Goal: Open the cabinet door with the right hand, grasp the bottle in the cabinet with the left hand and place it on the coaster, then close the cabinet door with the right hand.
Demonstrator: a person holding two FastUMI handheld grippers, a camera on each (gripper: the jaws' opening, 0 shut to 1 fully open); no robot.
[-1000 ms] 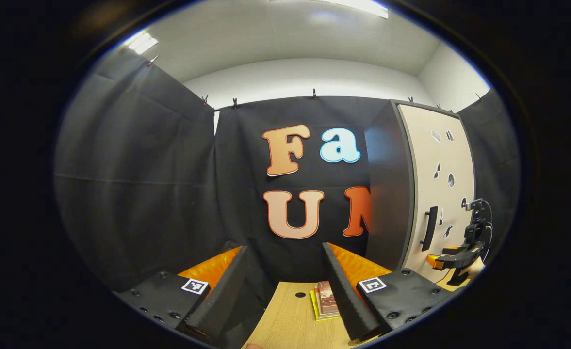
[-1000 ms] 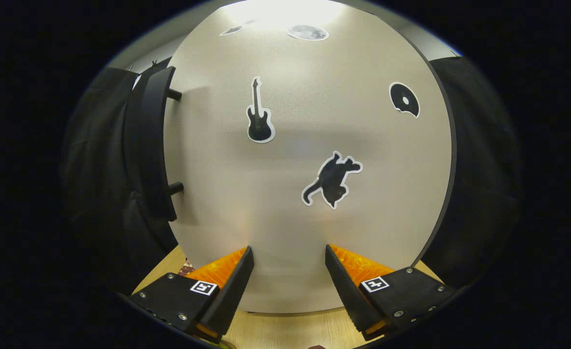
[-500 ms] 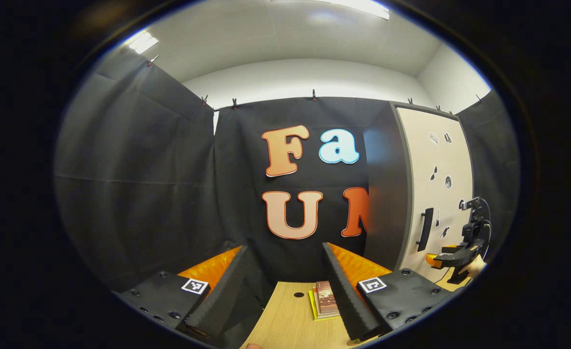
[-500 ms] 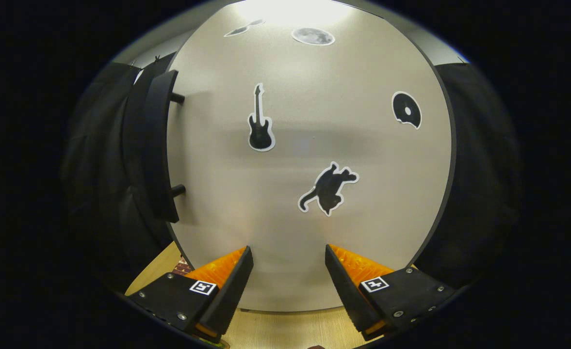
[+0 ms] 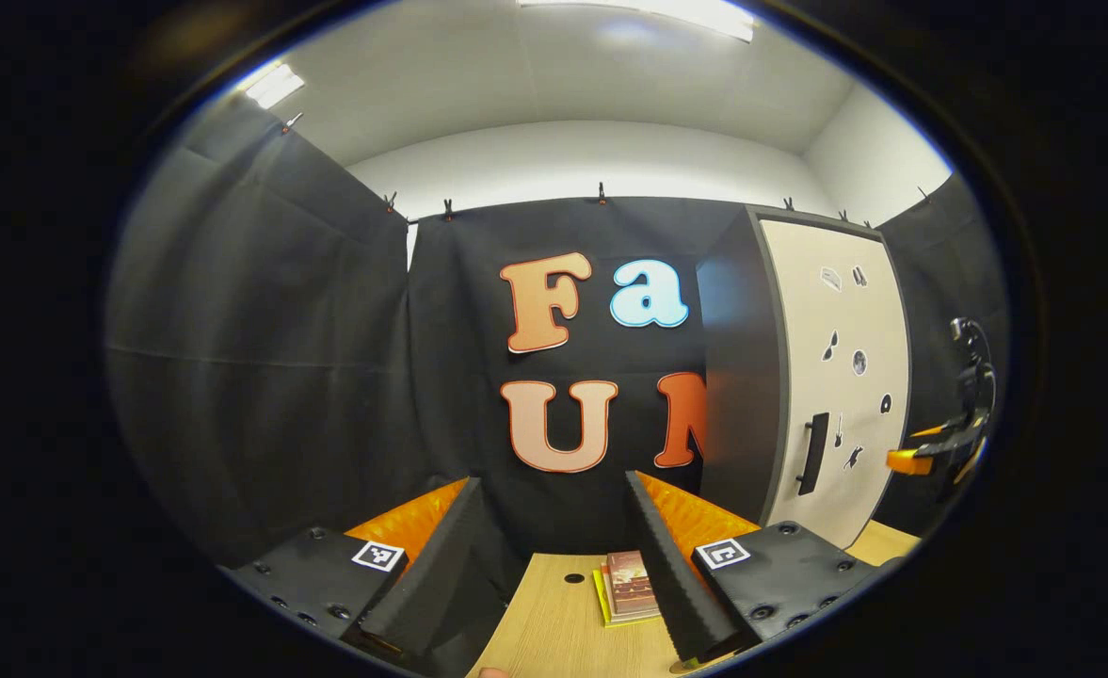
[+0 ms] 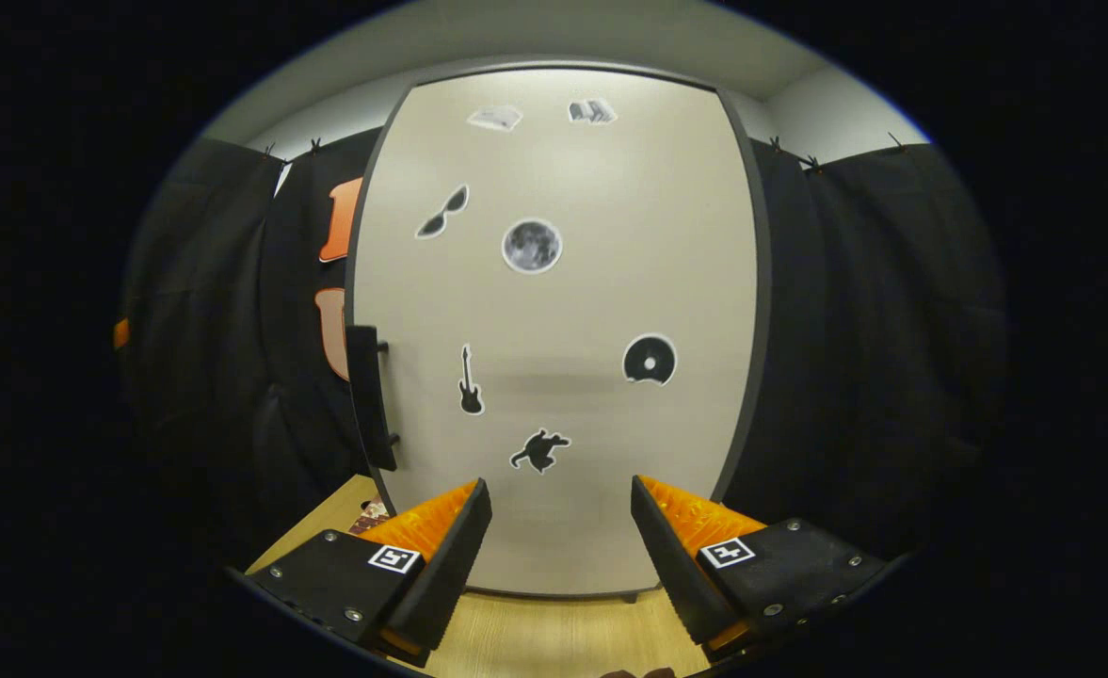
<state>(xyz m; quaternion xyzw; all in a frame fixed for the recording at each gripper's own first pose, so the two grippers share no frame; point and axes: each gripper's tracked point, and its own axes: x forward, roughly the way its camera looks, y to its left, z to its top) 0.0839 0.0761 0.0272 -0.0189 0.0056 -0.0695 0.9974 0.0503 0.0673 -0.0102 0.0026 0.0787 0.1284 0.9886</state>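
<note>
Beige sticker-covered cabinet door (image 6: 554, 330) closed, black bar handle (image 6: 370, 395) at its left edge. Right gripper (image 6: 561, 541) fingers spread, empty, facing door. Left gripper (image 5: 554, 556) fingers spread, empty, above light wooden desk (image 5: 554, 631).

finger mounts: black blocks, screws along the edges
markers: square black-and-white tags, one atop each block
finger faces: ridged, wedge-shaped

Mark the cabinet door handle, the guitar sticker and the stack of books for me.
cabinet door handle (image 6: 368, 395): right gripper view, middle of the dark vertical bar.
guitar sticker (image 6: 470, 386): right gripper view, on its body and neck.
stack of books (image 5: 631, 584): left gripper view, top cover.
</note>
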